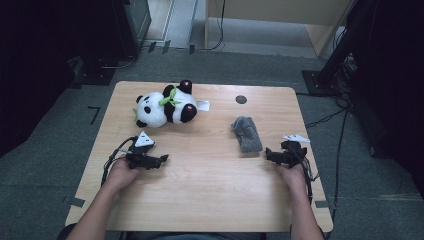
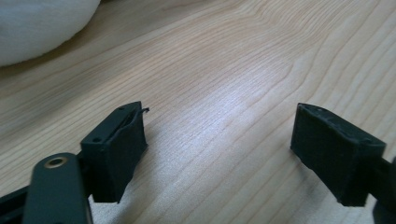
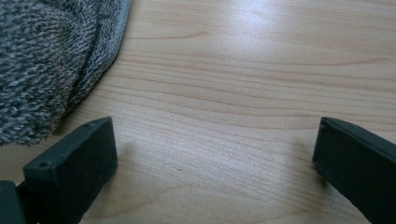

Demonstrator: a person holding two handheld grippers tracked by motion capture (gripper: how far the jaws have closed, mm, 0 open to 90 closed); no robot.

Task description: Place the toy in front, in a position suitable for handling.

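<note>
On my left I have the left gripper (image 1: 161, 160) resting low on the surface (image 1: 210, 175), toward the left edge and nearer the front than the back; in the left gripper view its jaws stand wide apart with bare wood grain between them and nothing held. Beyond it, close to the back left corner, the panda plush (image 1: 165, 106) lies on its side, and a pale blur of it (image 2: 42, 25) fills the upper left corner of the left gripper view, well clear of the jaws. Moving across, the grey cloth (image 1: 246, 133) sits crumpled right of centre, between the middle of the surface and the right edge. Just beside it, on the side of the right edge, I hold the right gripper (image 1: 270, 154), pointing toward the cloth. In the right gripper view its jaws are spread wide and empty, and the cloth's fuzzy edge (image 3: 51, 60) lies just beside one jaw, though I cannot tell if they touch
</note>
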